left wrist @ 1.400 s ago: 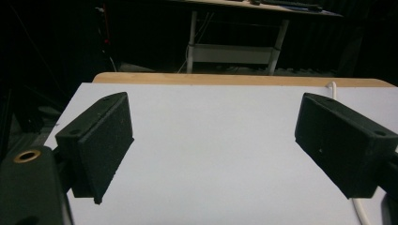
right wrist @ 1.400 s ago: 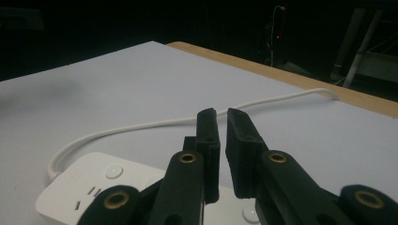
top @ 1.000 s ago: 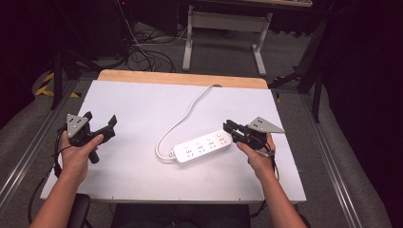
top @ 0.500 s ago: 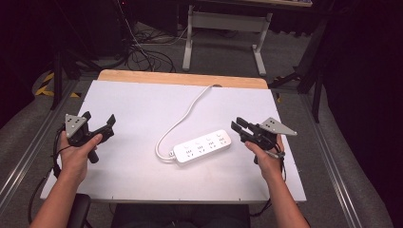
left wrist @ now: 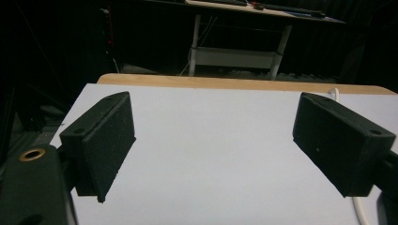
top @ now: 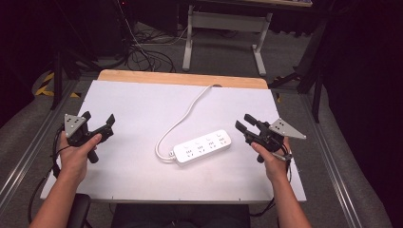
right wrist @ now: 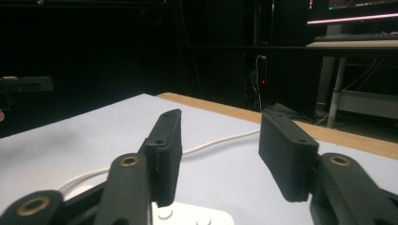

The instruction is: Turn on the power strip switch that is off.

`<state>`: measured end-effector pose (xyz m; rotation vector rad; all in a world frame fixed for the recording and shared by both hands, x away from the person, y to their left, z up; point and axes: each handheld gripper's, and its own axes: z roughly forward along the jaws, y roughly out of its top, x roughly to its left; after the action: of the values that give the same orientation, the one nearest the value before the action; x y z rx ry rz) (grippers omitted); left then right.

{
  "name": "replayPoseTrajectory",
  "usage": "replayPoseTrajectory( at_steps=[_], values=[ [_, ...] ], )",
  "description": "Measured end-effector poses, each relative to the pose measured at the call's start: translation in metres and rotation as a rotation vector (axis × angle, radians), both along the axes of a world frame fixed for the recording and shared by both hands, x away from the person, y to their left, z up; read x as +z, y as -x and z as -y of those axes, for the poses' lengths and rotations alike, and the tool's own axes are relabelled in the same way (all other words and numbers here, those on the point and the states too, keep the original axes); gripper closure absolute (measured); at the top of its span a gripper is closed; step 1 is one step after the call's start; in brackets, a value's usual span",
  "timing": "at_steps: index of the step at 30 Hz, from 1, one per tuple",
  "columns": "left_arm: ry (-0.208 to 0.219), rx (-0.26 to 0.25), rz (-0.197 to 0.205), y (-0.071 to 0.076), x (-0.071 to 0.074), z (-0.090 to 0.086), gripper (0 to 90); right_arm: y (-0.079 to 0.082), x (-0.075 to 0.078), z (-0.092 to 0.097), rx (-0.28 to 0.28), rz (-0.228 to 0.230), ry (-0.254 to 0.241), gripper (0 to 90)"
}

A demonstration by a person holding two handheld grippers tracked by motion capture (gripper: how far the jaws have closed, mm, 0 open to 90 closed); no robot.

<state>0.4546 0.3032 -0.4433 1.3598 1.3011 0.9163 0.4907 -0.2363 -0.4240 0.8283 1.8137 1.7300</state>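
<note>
Jaws of the right gripper (top: 243,124) stand partly apart with nothing between them and have just been opening; jaws of the left gripper (top: 98,123) stand wide apart, bare tabletop between the pads. The white table (top: 142,102) carries a light wooden strip along its far edge. A white power strip (top: 203,146) lies flat near the table's middle, angled, its right end raised toward the far side and just beside the right gripper's tips, apart from them. In the right gripper view the near end of the strip sits low between the two jaws. The strip's white cord (top: 183,118) leaves its left end, loops, and runs to the far edge. The left gripper rests at the table's left edge, well apart from the strip.
</note>
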Motion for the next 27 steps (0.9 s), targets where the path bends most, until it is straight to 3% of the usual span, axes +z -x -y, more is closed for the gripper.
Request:
replayPoseTrajectory(
  at_steps=[4,8,9,21,27],
  values=[
    [0.000,0.000,0.001,0.0002,0.0001,-0.0003,14.1,-0.0009,-0.0004,0.0013,-0.016,-0.007,-0.013,36.6],
    [0.002,0.000,0.000,0.0005,0.0001,-0.0004,14.1,-0.0024,-0.0015,0.0039,-0.003,-0.021,-0.024,6.2],
    [0.002,-0.001,0.000,0.0005,0.0002,-0.0004,14.1,-0.0023,-0.0019,0.0041,0.005,-0.019,-0.022,3.2],
    [0.002,-0.007,0.001,0.0000,-0.0001,-0.0002,13.6,-0.0018,-0.0029,0.0053,-0.005,0.001,-0.013,2.3],
    [-0.002,-0.017,0.005,0.0000,0.0007,0.0010,6.5,-0.0012,-0.0027,0.0055,-0.022,0.006,-0.018,2.1]
  ],
)
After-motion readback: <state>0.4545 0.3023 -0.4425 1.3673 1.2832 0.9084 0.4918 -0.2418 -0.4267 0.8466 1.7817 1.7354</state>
